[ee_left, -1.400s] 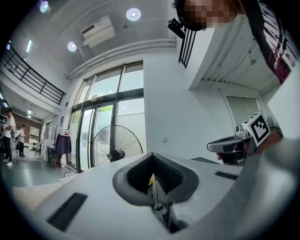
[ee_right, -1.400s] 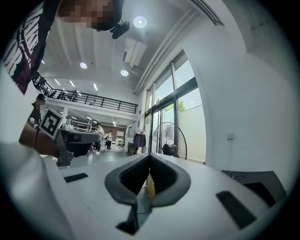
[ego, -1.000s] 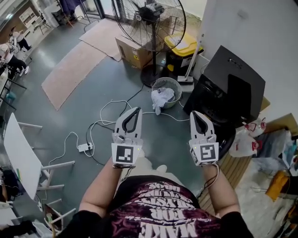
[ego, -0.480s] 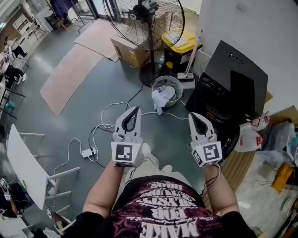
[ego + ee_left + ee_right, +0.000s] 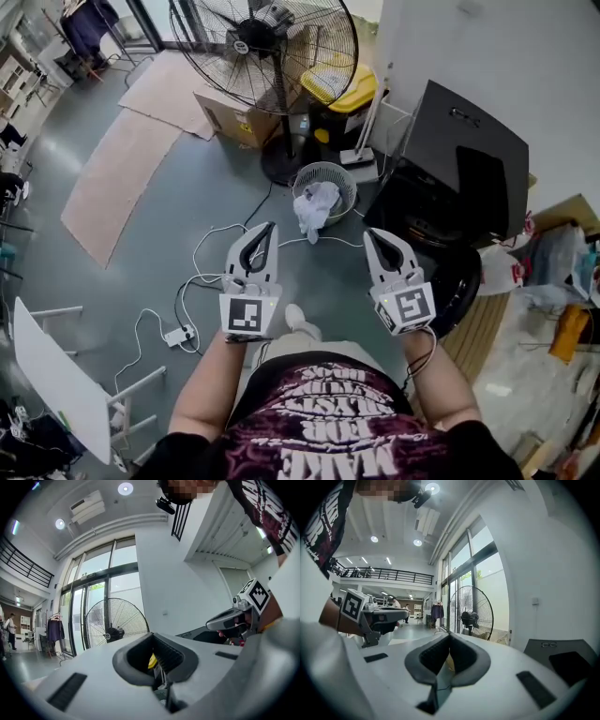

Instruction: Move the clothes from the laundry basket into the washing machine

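Low in the centre of the head view, 2 grippers hung over the grey floor (image 5: pixel 141 234), both empty.
The left gripper (image 5: pixel 265 230) and right gripper (image 5: pixel 369 235) each had jaws pressed together with nothing between them. Just above them in the frame stood the laundry basket (image 5: pixel 330 172), with white clothes (image 5: pixel 314 204) spilling over its near rim. Right of it sat the black washing machine (image 5: pixel 427 211), lid raised. A standing fan (image 5: pixel 262 47) filled the upper centre.
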A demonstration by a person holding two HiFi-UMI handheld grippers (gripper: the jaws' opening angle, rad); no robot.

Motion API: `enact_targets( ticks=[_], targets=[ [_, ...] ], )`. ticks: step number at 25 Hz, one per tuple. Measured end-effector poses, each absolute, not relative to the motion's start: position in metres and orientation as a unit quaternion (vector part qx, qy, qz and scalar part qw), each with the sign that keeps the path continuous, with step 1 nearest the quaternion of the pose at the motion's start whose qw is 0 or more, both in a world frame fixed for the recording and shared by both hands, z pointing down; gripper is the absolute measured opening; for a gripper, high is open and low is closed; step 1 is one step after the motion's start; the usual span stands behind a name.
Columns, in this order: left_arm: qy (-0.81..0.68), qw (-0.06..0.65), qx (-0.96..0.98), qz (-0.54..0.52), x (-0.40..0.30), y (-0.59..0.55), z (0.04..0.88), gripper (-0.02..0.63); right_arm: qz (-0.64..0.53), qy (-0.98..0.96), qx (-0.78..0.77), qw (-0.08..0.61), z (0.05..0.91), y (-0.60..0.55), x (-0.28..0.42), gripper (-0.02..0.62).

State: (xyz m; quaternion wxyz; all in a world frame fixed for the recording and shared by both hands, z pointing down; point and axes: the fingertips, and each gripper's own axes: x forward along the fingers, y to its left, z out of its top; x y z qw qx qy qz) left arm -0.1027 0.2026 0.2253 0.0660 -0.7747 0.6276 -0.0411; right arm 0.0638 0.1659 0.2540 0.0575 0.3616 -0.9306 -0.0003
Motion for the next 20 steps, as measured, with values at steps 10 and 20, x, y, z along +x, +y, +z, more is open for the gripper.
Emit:
enact_targets(
  ticks=[10, 20],
  targets=[
    [0.611, 0.044, -0.789, -0.044, -0.159, 0.156, 0.246, 0.005, 0.008, -0.925, 0.371, 0.081, 0.271, 0.127, 0.001, 0.006],
    [0.602, 0.024, -0.796, -0.059, -0.180, 0.126, 0.284, 0.005, 0.016, -0.920, 0.375, 0.109, 0.305, 0.100, -0.018, 0.006]
  ],
)
